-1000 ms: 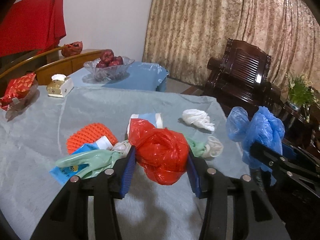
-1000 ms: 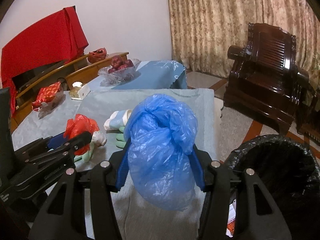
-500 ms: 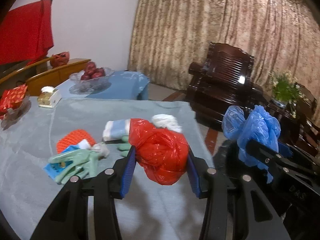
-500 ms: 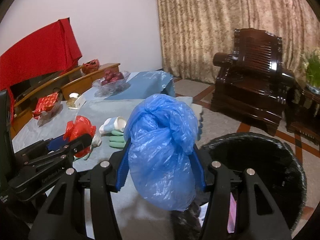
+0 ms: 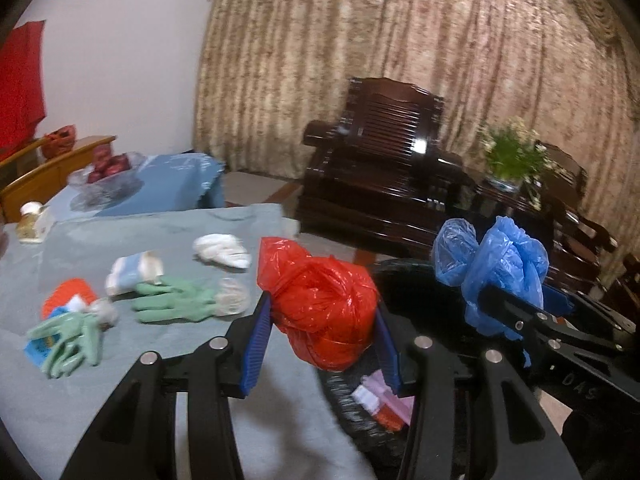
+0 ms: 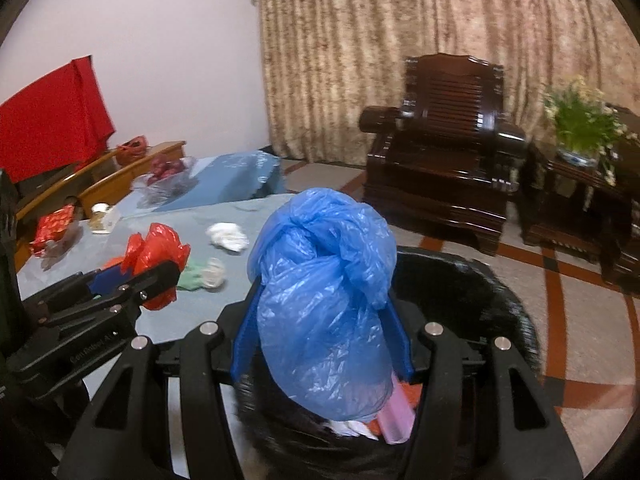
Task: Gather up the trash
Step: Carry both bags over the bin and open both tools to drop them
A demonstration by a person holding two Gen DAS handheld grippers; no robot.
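My left gripper (image 5: 320, 340) is shut on a knotted red plastic bag (image 5: 320, 304), held at the table's right edge beside the rim of a black-lined trash bin (image 5: 416, 304). My right gripper (image 6: 322, 340) is shut on a knotted blue plastic bag (image 6: 324, 300), which hangs over the open bin (image 6: 472, 280). Pink and white scraps (image 6: 394, 412) lie inside the bin. On the grey tablecloth (image 5: 168, 240) remain green gloves (image 5: 176, 304), a white crumpled wad (image 5: 222, 250), a blue-white wrapper (image 5: 134, 272) and an orange brush (image 5: 66, 296).
A dark wooden armchair (image 6: 440, 160) stands behind the bin, with a side table and a potted plant (image 6: 580, 128) to its right. A glass bowl of red fruit (image 5: 106, 178) and a small box (image 5: 32, 224) sit at the table's far end.
Both grippers have swung right with their bags, away from the table's middle. The blue bag now hangs over the bin; the red bag has reached the table's edge by the rim.
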